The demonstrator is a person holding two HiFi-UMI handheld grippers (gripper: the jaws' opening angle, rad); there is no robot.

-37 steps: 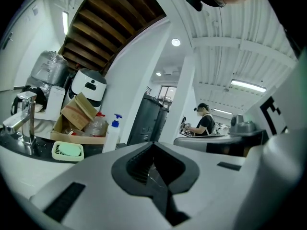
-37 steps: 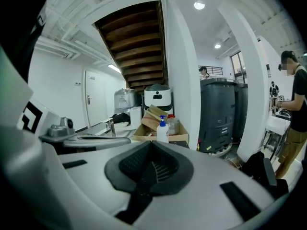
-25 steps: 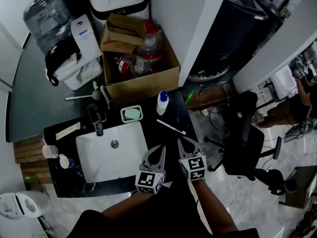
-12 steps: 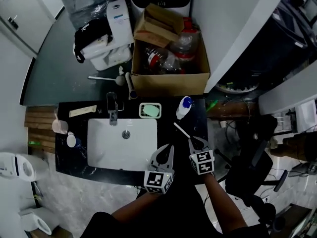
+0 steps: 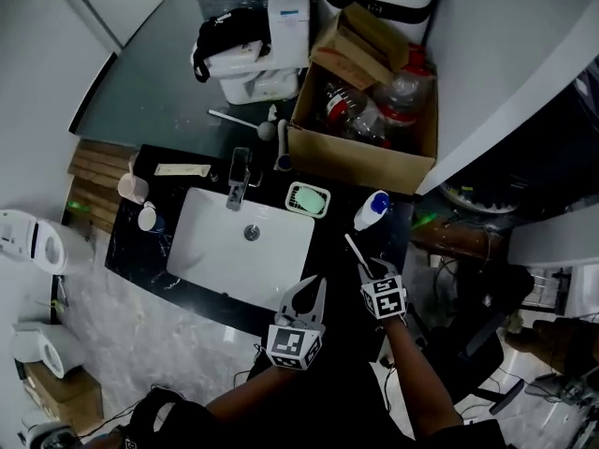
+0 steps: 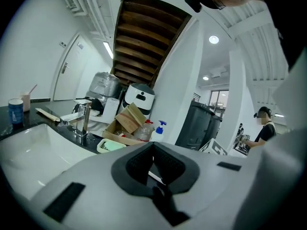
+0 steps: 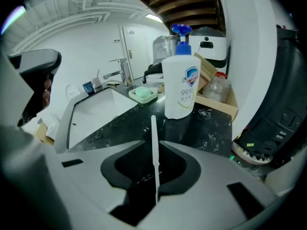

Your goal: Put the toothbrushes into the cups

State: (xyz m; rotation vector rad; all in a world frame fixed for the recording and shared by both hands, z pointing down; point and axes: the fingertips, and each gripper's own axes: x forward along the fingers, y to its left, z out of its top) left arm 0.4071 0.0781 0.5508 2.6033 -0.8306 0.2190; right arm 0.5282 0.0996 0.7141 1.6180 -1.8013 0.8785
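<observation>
A white toothbrush [image 5: 355, 248] lies on the black counter right of the sink, its handle [image 7: 154, 147] running back between the jaws of my right gripper [image 5: 372, 267], which is shut on it. My left gripper [image 5: 315, 283] hovers over the counter's front edge beside the sink, shut and holding nothing. Far left on the counter stand a pink cup [image 5: 132, 188] and a blue-and-white cup [image 5: 148, 218], seen small in the left gripper view as the pink cup [image 6: 25, 101] and blue cup [image 6: 15, 110]. A pale flat stick-like item [image 5: 182, 169] lies behind them.
A white sink [image 5: 211, 251] with a faucet [image 5: 238, 178] fills the counter's middle. A green soap dish [image 5: 308, 199] and a white pump bottle [image 7: 181, 87] stand just ahead of the toothbrush. An open cardboard box [image 5: 360, 152] sits behind the counter.
My right gripper has moved forward over the toothbrush handle and now has it between its jaws. The head view has swung, so the sink sits further left and tilted.
</observation>
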